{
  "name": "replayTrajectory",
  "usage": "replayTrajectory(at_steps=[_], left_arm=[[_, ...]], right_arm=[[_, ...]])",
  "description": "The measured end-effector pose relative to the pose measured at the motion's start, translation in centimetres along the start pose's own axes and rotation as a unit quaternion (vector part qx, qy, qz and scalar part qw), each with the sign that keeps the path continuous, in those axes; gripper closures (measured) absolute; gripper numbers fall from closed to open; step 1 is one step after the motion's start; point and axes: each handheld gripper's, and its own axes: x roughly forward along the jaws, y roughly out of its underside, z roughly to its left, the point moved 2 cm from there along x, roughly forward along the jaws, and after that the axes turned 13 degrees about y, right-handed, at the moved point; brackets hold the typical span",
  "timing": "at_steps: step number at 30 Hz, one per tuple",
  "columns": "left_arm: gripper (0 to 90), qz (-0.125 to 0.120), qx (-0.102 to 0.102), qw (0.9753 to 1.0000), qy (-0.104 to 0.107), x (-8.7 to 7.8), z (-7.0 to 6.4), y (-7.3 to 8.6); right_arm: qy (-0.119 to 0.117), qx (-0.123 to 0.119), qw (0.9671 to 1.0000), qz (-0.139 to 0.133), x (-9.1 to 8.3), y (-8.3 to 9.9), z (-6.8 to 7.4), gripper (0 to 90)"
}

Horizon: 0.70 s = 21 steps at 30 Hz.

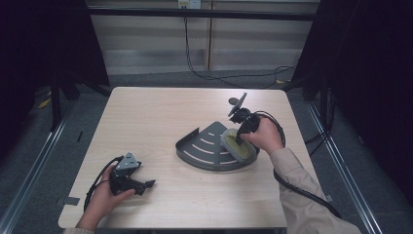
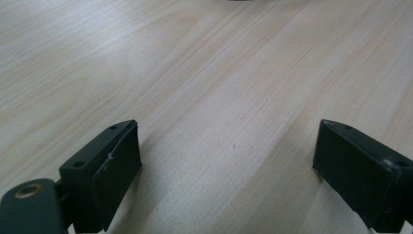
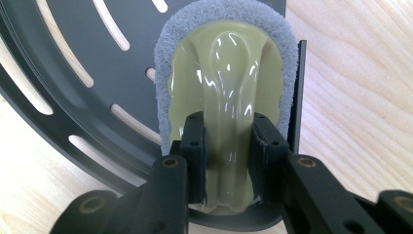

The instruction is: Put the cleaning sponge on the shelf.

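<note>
Evidently light, the scrubber (image 3: 225, 92), stiff glossy handle over soft felt, sat mid-frame on the slotted rack (image 3: 63, 58), the right gripper (image 3: 228, 156) clamping its ridge, the left gripper (image 2: 226, 170) gaping idle.

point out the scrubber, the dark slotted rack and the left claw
scrubber (image 3: 226, 73), right gripper view, glossy handle top
slotted rack (image 1: 202, 146), high view, slotted floor
left claw (image 2: 226, 165), left gripper view, midway between its fingertips
</note>
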Motion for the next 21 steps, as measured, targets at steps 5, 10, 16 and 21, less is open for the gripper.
replayTrajectory(at_steps=[5, 10, 16, 21], left_arm=[[9.6, 0.000, 0.000, 1.0000, 0.000, 0.00, 0.00, 0.00], [9.6, 0.000, 0.000, 1.0000, 0.000, 0.00, 0.00, 0.00], [9.5, 0.000, 0.000, 1.0000, 0.000, 0.00, 0.00, 0.00], [9.6, 0.000, 0.000, 1.0000, 0.000, 0.00, 0.00, 0.00]], right_arm=[[-0.002, 0.001, 1.0000, -0.002, 0.08, 0.05, 0.02, 71.0], [-0.003, 0.003, 0.9999, -0.010, 0.33, 0.09, 0.02, 70.7], [-0.004, 0.004, 1.0000, -0.007, 0.42, 0.07, 0.07, 70.8], [-0.004, 0.004, 0.9999, -0.014, 0.54, 0.05, -0.06, 70.5]])
